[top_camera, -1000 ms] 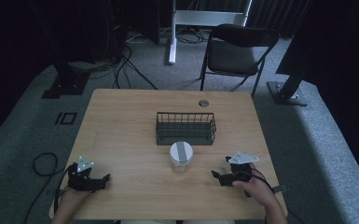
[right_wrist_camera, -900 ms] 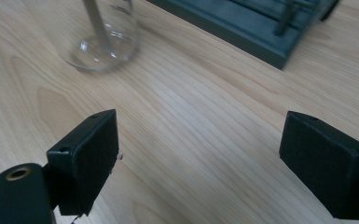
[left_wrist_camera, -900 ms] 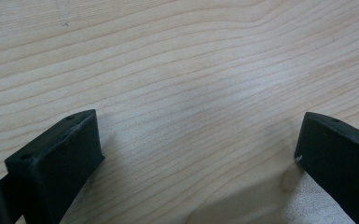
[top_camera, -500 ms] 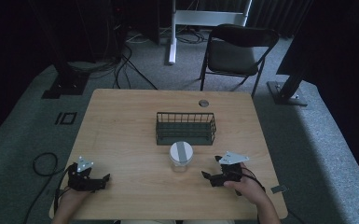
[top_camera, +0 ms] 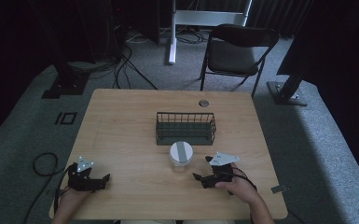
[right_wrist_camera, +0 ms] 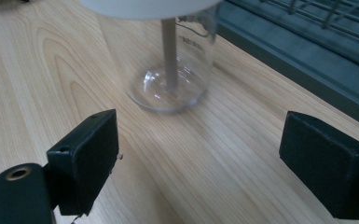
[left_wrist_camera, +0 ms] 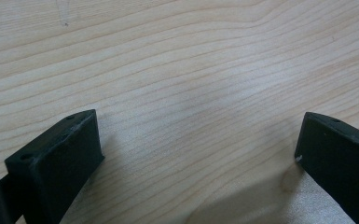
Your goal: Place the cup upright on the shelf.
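Two black handheld grippers: the left gripper [top_camera: 104, 178] and right gripper [top_camera: 201, 169] each carry a grey three-cornered plate on top and trail a black cable. Their jaws are blocky, matte black, with small screw holes; a brass-coloured rivet marks the right one.

Legible text: none.

Item: clear glass jar [right_wrist_camera: 172, 60] with white lid, standing on the desk [right_wrist_camera: 46, 70]. Printed marking, dark, on the glass wall just under the lid, right of the grey vertical strip; the characters are blurred and partly cut off by the lid, not readable. In the high view the jar [top_camera: 181, 154] is too small for any print to be made out.

Item: floor marking [top_camera: 65, 118], left of the desk; a dark rectangular outline sign, two boxes side by side, no readable letters.
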A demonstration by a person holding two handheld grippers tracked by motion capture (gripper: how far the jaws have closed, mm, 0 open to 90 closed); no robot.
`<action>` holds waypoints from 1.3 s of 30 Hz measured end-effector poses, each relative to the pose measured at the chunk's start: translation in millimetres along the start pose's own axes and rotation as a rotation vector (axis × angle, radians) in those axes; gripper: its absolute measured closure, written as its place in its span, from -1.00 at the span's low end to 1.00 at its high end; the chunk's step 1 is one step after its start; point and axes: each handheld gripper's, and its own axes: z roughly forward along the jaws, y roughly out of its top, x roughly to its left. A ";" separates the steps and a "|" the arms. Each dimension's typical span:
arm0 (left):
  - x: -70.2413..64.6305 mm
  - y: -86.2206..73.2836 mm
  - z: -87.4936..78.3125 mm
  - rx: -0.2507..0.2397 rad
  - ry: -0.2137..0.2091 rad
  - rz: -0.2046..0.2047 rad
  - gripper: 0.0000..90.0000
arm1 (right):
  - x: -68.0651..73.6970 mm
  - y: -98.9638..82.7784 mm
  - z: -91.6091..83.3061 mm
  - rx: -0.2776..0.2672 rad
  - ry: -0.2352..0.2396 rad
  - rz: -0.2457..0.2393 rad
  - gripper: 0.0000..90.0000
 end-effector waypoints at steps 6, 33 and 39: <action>0.0 0.0 0.0 0.000 0.000 0.000 -0.99 | 4.6 3.8 5.9 -0.016 0.018 -0.001 -0.74; 0.0 0.0 0.0 0.000 0.000 0.000 -0.99 | 20.2 19.3 36.1 -0.107 0.032 0.055 -0.74; 0.0 0.0 0.0 0.000 0.000 0.000 -0.99 | 23.7 22.1 43.3 -0.122 0.013 0.070 -0.75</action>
